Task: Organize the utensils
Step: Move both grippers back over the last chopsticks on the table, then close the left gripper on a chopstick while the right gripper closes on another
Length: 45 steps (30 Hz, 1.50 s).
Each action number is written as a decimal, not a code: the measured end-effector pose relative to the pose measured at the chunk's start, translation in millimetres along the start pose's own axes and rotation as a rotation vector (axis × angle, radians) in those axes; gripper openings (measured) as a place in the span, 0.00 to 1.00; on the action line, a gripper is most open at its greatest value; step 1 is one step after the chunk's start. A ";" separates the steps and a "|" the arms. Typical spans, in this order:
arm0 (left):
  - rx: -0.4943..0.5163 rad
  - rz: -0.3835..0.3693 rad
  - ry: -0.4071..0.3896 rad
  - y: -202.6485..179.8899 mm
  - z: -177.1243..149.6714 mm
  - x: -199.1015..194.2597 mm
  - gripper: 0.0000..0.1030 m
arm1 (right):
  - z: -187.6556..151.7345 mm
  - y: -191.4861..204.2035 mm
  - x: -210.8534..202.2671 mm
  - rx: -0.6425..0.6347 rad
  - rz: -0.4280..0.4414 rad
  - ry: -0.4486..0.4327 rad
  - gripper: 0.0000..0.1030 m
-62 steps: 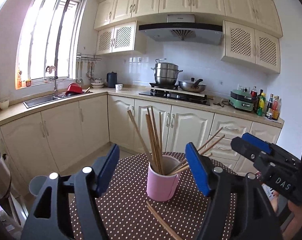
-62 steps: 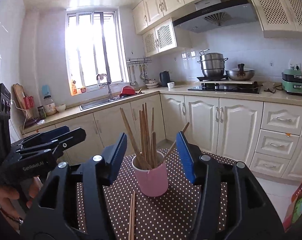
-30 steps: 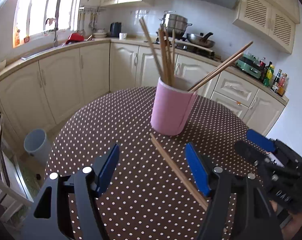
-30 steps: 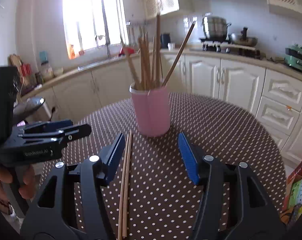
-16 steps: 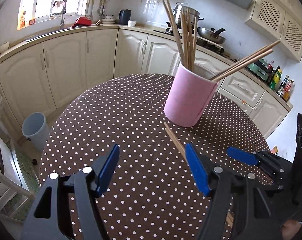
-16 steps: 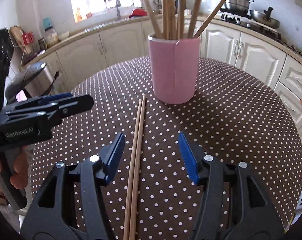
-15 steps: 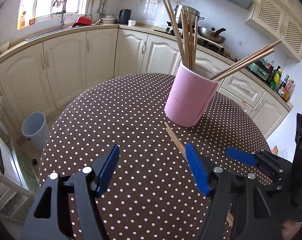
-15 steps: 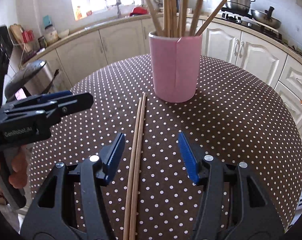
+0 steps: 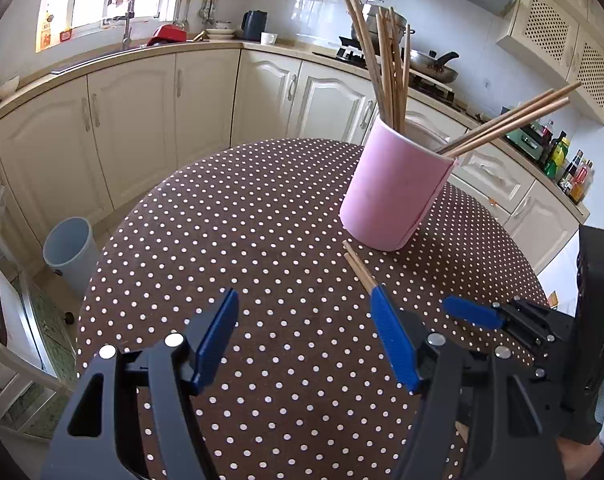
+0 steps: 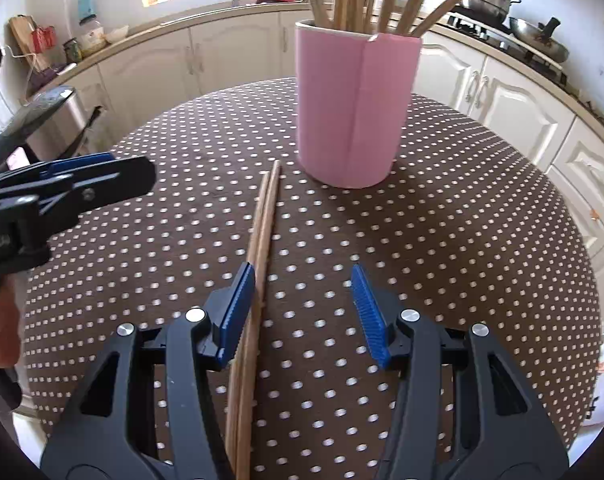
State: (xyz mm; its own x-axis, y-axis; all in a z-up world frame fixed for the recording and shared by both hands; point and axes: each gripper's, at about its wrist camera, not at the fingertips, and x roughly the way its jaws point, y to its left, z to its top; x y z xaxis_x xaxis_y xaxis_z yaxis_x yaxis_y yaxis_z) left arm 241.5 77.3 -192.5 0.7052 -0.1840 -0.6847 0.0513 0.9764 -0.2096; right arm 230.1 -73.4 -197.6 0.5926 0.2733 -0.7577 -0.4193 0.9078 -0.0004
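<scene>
Cup (image 10: 355, 104) in pink, stuffed with upright chopsticks, sits at 12 o'clock from the right gripper (image 10: 303, 312), nothing blocking it. Two loose wooden chopsticks (image 10: 262, 240) lie side by side on the polka-dot tablecloth (image 10: 461, 240), ends just short of the cup, running along the right gripper's left pad; its jaws have just been closing but aren't pinching yet. Left gripper (image 9: 305, 340) hangs spread, empty. Cream kitchen cabinets (image 9: 134, 112) all round.
</scene>
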 end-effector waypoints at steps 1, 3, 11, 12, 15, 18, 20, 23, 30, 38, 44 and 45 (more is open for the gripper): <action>0.000 0.000 0.003 -0.8 -0.1 1.2 0.66 | 1.5 -1.1 0.7 0.005 0.008 0.003 0.48; 0.003 0.000 0.012 -3.2 0.0 4.6 0.66 | 1.4 -0.1 0.2 -0.010 0.017 0.006 0.45; 0.009 0.001 0.057 -18.2 -0.6 18.1 0.66 | -6.6 -1.7 -6.3 -0.051 0.017 0.033 0.16; 0.008 -0.004 0.066 -22.3 -0.9 20.5 0.66 | -8.5 -6.7 -7.8 -0.038 0.023 0.034 0.15; 0.021 -0.021 0.083 -34.4 0.5 29.3 0.66 | -13.9 -21.2 -13.5 0.002 0.038 0.043 0.15; 0.036 0.010 0.115 -47.9 2.9 45.5 0.65 | -23.2 -29.4 -19.5 0.025 0.051 0.048 0.15; 0.040 0.013 0.143 -54.3 4.5 56.4 0.64 | -27.7 -32.5 -23.7 0.035 0.048 0.048 0.15; 0.077 0.055 0.169 -64.2 6.6 72.2 0.53 | -28.7 -38.2 -26.0 0.052 0.064 0.049 0.15; 0.100 0.110 0.179 -64.8 16.8 84.6 0.12 | -11.5 -40.5 -19.4 0.050 0.062 0.031 0.15; 0.127 0.038 0.207 -47.0 21.3 80.1 0.06 | 28.6 -28.1 12.2 0.010 0.054 0.069 0.15; 0.141 0.031 0.205 -33.9 22.3 76.7 0.06 | 54.9 -23.8 35.3 -0.009 0.077 0.130 0.15; 0.140 0.029 0.206 -33.6 22.3 77.0 0.06 | 60.1 -23.4 39.1 -0.014 0.079 0.142 0.15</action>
State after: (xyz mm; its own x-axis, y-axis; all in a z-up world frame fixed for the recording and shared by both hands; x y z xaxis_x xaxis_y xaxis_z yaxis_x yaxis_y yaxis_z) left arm 309.8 32.9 -222.5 0.5498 -0.1608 -0.8196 0.1409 0.9851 -0.0987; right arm 304.5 -64.8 -188.0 0.4545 0.2955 -0.8403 -0.4710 0.8804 0.0548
